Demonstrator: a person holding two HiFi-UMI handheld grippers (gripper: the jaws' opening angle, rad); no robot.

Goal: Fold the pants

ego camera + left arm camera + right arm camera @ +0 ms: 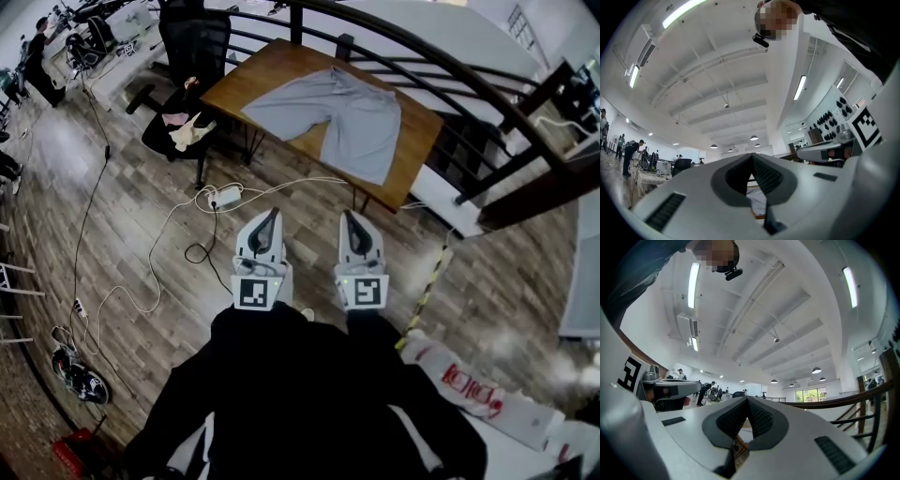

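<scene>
Grey pants (pixel 333 117) lie spread flat on a wooden table (pixel 247 79) at the top of the head view, legs toward me. My left gripper (pixel 272 215) and right gripper (pixel 350 217) are held side by side over the floor, well short of the table, both shut and empty. In the left gripper view the jaws (pixel 751 158) meet at the tips, with a bit of the pants (pixel 757 197) and table seen below them. The right gripper (pixel 746 400) also shows its jaws pressed together, pointing slightly upward at the ceiling.
A black office chair (pixel 185 66) with cloth on its seat stands left of the table. White cables and a power strip (pixel 225 196) lie on the wood floor before me. A dark curved railing (pixel 450 66) runs behind and right of the table. People work far left.
</scene>
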